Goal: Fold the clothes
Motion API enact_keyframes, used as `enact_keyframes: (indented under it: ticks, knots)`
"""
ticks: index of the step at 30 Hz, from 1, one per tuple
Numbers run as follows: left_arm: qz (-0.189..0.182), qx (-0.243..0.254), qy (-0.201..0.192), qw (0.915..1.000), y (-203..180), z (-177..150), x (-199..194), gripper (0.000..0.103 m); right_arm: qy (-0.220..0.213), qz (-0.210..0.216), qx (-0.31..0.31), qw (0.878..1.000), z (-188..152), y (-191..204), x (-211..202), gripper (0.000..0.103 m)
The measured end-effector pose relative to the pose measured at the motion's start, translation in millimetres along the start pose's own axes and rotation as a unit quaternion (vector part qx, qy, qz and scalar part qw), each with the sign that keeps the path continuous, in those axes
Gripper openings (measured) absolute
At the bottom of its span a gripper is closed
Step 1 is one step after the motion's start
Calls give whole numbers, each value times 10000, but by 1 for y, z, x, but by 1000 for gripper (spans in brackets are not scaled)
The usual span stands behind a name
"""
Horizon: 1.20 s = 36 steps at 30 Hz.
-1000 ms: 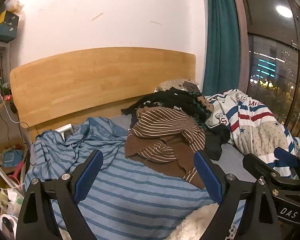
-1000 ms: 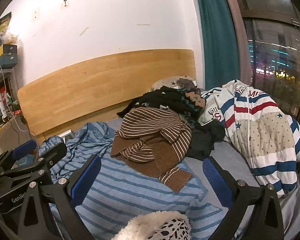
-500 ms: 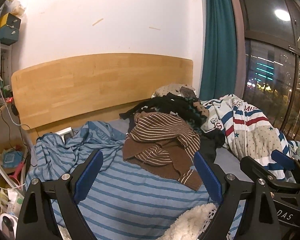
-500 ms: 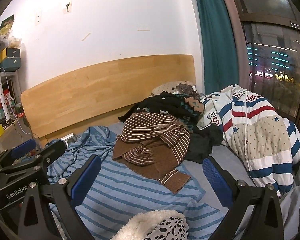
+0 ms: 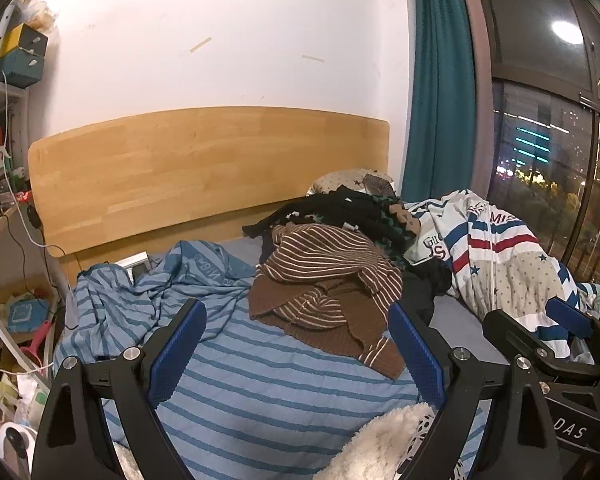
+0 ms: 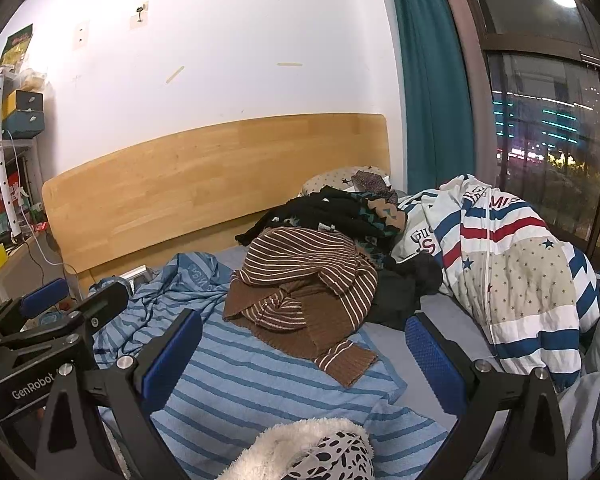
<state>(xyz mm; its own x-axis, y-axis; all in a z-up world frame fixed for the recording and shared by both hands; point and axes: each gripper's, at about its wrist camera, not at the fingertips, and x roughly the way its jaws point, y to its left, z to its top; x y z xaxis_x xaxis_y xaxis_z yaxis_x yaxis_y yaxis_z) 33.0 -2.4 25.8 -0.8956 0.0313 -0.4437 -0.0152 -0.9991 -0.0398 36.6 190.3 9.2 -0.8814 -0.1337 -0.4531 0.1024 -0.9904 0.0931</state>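
Fingers (image 5: 178,344) of both grippers spread wide, empty, above the striped blanket (image 5: 260,392).

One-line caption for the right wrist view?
Open right hand-held gripper faces a brown striped sweater heaped on the blue striped blanket.

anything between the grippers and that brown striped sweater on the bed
Nothing visible blocks it. Both the left hand-held gripper and the right hand-held gripper are open and empty, with only the flat blue striped blanket between them and the brown striped sweater. A fluffy white item sits below, nearer the cameras.
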Motion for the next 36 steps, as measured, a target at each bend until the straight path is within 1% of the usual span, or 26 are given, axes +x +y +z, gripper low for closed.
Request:
enact_keyframes:
  ticks: [4,15,19,26,33,36]
  knots:
    - [-5,-42,-2,10000,1,-2,1,92,-28,5,-21,10000,0,1,-1,103]
    - [3,-202,-241,9995,4,-12,1,92,-29,-12,5,10000,-3,1,1,103]
    - [2,-233,-213,9995,2,-13,4,92,-39,-81,-19,10000,-3,-1,2,103]
    - [49,-149,-299,9994,4,-17,7,92,165,-72,163,9997,-9,-3,12,103]
    - [0,-226,-165,9996,9,-24,19,92,363,-50,355,9987,-16,-6,23,103]
    - [-28,-270,-96,9996,12,-27,24,92,392,33,445,9982,-18,-7,26,103]
